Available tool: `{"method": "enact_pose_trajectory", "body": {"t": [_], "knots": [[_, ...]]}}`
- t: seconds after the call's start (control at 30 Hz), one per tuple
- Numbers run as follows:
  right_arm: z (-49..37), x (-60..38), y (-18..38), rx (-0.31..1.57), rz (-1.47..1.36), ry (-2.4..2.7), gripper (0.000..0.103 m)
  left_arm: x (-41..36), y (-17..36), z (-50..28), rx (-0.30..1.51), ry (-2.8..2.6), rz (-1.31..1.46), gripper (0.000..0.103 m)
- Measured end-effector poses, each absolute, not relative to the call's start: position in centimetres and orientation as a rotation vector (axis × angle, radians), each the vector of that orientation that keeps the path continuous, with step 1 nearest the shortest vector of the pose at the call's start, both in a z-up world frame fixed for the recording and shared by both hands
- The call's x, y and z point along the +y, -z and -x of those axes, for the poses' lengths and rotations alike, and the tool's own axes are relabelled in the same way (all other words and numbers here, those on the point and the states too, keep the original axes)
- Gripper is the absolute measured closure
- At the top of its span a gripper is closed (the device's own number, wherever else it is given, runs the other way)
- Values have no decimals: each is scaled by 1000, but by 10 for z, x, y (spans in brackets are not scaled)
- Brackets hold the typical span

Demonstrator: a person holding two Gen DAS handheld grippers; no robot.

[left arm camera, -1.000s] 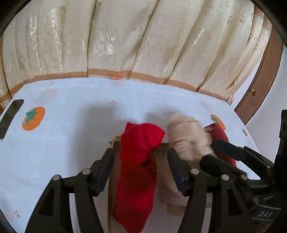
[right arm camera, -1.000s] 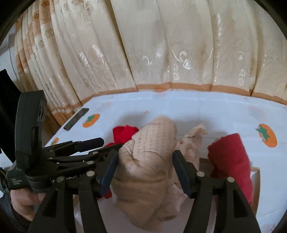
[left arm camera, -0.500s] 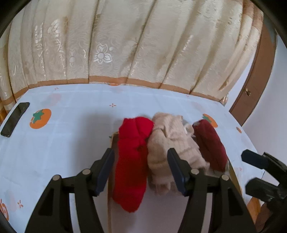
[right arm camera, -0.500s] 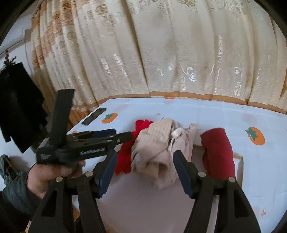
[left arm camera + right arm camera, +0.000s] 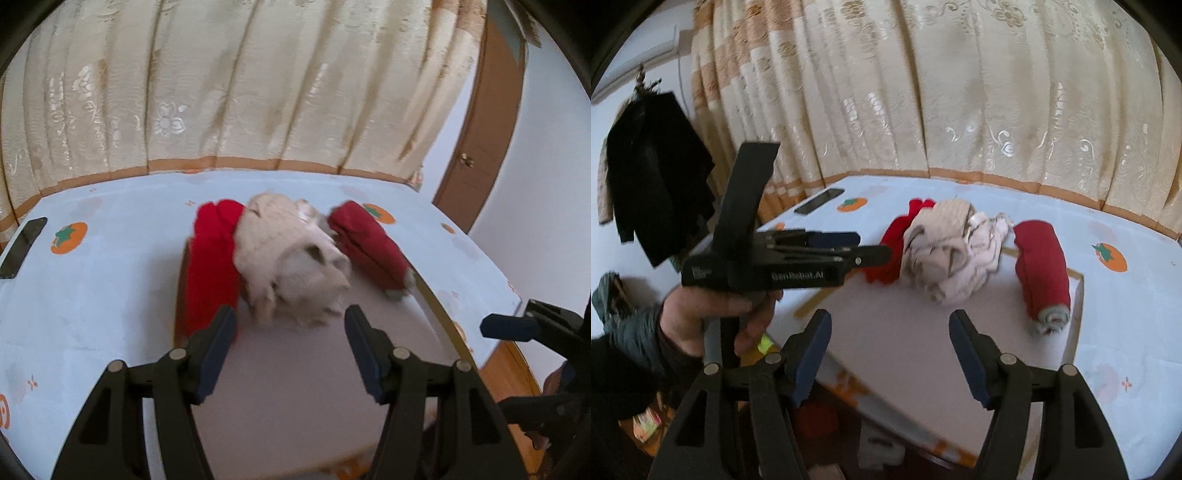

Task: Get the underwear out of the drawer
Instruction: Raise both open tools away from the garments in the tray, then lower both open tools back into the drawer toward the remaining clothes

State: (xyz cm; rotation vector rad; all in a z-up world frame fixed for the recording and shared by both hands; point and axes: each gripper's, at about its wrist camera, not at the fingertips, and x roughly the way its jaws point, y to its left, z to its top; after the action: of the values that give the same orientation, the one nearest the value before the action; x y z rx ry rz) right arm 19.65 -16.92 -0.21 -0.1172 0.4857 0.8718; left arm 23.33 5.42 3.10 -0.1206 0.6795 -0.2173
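Hanging back from the shallow drawer (image 5: 439,306), the left gripper (image 5: 290,338) and right gripper (image 5: 888,341) both stand apart and empty. Left to right inside lie a bright red roll (image 5: 212,254), the loose beige underwear (image 5: 291,254) and a dark red roll (image 5: 369,245). That slack beige heap may snag a neighbouring roll, or slip if pinched by one thin fold.

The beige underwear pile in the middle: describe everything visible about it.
The beige underwear pile is a crumpled heap of soft, pale cream fabric, ribbed or dotted in places, with folds and a dark opening. It lies loose on the flat white surface, against the bright red garment on its left, near the dark red roll. Neither gripper touches it.
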Motion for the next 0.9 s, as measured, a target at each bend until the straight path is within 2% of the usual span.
{"method": "enact_pose_trajectory", "body": {"t": [0.4, 0.7, 0.8, 0.9], "knots": [[-156, -198, 49, 550, 132, -874, 34, 27, -14, -158, 671, 256, 4, 41], [-140, -218, 89, 602, 156, -847, 34, 2, 17, -106, 728, 280, -146, 41], [-138, -217, 106, 628, 172, -843, 34, -4, 30, -96, 765, 296, -181, 35], [-136, -215, 117, 646, 183, -849, 34, -8, 41, -91, 804, 309, -204, 35]]}}
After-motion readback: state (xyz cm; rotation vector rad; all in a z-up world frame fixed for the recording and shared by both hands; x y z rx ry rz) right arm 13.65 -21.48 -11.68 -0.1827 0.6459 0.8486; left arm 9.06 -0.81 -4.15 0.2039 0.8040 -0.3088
